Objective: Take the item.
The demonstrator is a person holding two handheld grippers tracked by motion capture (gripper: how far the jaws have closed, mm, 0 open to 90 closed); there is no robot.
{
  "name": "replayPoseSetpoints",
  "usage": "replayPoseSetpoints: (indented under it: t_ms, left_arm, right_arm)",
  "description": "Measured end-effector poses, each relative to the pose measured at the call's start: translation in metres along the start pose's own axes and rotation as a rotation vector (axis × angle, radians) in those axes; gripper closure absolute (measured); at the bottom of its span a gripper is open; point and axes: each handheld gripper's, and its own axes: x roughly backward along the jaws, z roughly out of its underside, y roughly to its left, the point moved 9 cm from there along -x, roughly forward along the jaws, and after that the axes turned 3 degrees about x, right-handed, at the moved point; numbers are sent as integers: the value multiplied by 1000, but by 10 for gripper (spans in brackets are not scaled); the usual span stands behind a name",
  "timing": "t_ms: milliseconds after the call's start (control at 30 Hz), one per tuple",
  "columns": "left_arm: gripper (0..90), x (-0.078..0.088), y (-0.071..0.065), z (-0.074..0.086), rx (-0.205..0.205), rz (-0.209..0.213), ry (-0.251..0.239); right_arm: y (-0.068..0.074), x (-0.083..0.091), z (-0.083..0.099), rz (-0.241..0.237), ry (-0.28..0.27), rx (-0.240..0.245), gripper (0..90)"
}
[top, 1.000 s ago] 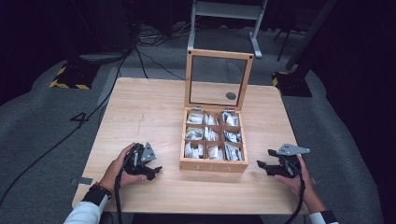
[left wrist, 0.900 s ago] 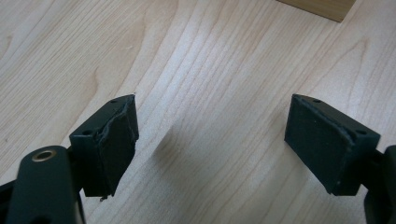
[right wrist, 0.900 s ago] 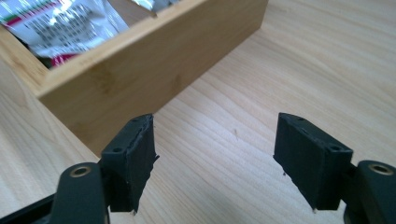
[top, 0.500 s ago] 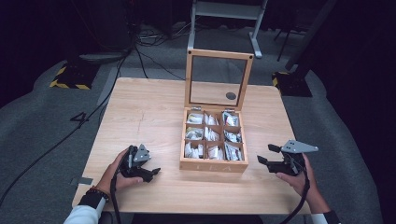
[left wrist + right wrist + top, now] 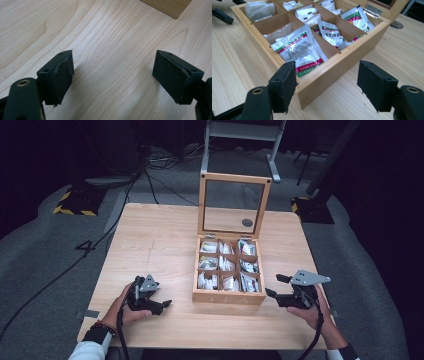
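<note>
Sachets point(image 5: 303, 51) fill the open wooden box point(image 5: 227, 296) near the table's point(image 5: 150, 240) front edge — right gripper point(image 5: 325, 87) at its corner, fingers spread and empty; left gripper point(image 5: 112, 77) likewise, aside. Best approach — come over the rim, pinch one sachet's top edge.

Both hands rested low; the left gripper point(image 5: 159, 303) and right gripper point(image 5: 274, 286) had jaws spread wide, holding nothing.
</note>
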Motion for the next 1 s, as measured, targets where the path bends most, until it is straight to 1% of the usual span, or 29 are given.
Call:
replayPoseSetpoints:
  t_ms: [100, 167, 267, 300, 333, 400, 567, 767, 867, 900, 1000]
  left_arm:
    - [178, 0, 0, 0, 0, 1, 0]
    - [177, 0, 0, 0, -1, 0, 1]
    - [176, 0, 0, 0, -2, 2, 1]
    - [176, 0, 0, 0, -2, 3, 1]
    - [176, 0, 0, 0, -2, 3, 1]
    - [175, 0, 0, 0, -3, 2, 1]
    - [175, 0, 0, 0, -3, 3, 1]
    - [175, 0, 0, 0, -5, 6, 1]
    - [175, 0, 0, 0, -5, 6, 1]
    - [175, 0, 0, 0, -6, 6, 1]
    - [175, 0, 0, 0, -5, 6, 0]
  right_arm:
    - [4, -3, -4, -8, -5, 2, 317]
    - [8, -6, -8, -16, -4, 14, 317]
    - [19, -16, -15, -36, 0, 41, 317]
    - [22, -19, -17, -42, 2, 46, 317]
    - [22, -19, -17, -42, 2, 46, 317]
    - [28, -26, -21, -55, 5, 56, 319]
    - [35, -34, -24, -72, 13, 70, 320]
    - [40, -43, -27, -87, 19, 73, 320]
    - [42, -47, -27, -87, 28, 72, 320]
    - [43, -50, -27, -82, 36, 82, 320]
    - [42, -54, -27, -69, 44, 79, 324]
